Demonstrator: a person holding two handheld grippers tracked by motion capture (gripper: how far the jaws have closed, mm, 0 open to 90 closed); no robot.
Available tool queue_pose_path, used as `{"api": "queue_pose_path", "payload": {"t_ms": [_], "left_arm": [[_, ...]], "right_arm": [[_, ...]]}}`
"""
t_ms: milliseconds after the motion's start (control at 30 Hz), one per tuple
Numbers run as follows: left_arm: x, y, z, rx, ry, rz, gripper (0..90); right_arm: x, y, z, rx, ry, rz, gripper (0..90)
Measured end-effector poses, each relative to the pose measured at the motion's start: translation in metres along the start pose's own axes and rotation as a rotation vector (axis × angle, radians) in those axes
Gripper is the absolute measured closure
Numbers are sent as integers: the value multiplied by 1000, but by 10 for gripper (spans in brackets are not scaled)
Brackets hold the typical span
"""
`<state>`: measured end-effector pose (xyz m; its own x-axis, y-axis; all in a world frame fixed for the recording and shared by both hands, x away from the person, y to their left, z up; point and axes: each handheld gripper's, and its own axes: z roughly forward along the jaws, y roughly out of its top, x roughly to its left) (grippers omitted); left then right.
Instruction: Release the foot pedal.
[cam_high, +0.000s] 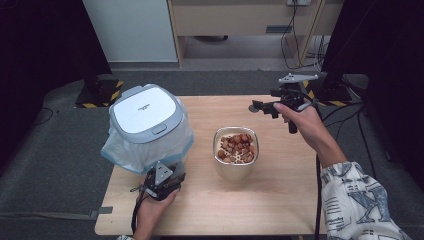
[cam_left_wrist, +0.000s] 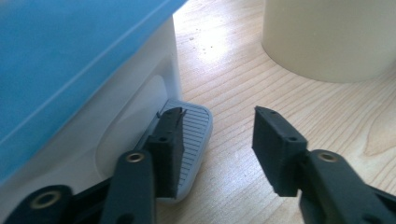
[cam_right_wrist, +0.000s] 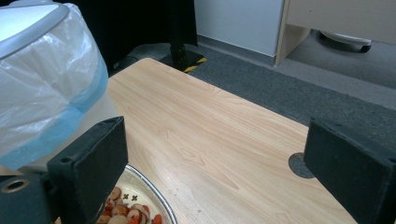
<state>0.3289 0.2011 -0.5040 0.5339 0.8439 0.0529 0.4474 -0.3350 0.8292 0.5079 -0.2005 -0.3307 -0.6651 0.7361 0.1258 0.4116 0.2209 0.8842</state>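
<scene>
The table (cam_high: 280, 200) carried a lidded bin (cam_high: 146, 117) lined with a pale blue bag (cam_high: 116, 152), and beside it a cream bowl (cam_high: 236, 167) of cut food. The bin stood directly ahead of the left gripper (cam_high: 167, 176), with the bowl off to that gripper's right. At the foot of the bin lay its grey ribbed pedal (cam_left_wrist: 194, 135), long axis running away from the fingers along the bin wall. The left gripper's jaws stood apart; one finger (cam_left_wrist: 170, 140) lay over the pedal's ribbed face, though contact could not be confirmed, and the other finger (cam_left_wrist: 275, 144) hung over bare wood, well clear. Nothing was clamped. The left hand (cam_high: 152, 210) was much the nearer to the pedal, held low at the table's near edge with the gripper pointing forward. The right gripper (cam_high: 260, 107) was raised beyond the bowl, jaws wide and empty, pointing towards the bin, with the bowl's rim (cam_right_wrist: 154, 198) just below its fingers. Judged from this, pressing the pedal fell to the left hand.
</scene>
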Motion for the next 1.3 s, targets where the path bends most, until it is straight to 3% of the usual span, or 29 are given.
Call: {"api": "queue_pose_path", "payload": {"t_ms": [500,667,1300], "left_arm": [[0,2,-3,-18,-28,-23,401],[-2,3,-1,-12,-43,-14,352],[0,2,-1,-20,-42,-11,272]], "right_arm": [[-9,-9,-11,-14,-38,26,60],[-14,-16,-18,-4,-75,26,53],[-34,-41,-43,-4,-142,81,52]]}}
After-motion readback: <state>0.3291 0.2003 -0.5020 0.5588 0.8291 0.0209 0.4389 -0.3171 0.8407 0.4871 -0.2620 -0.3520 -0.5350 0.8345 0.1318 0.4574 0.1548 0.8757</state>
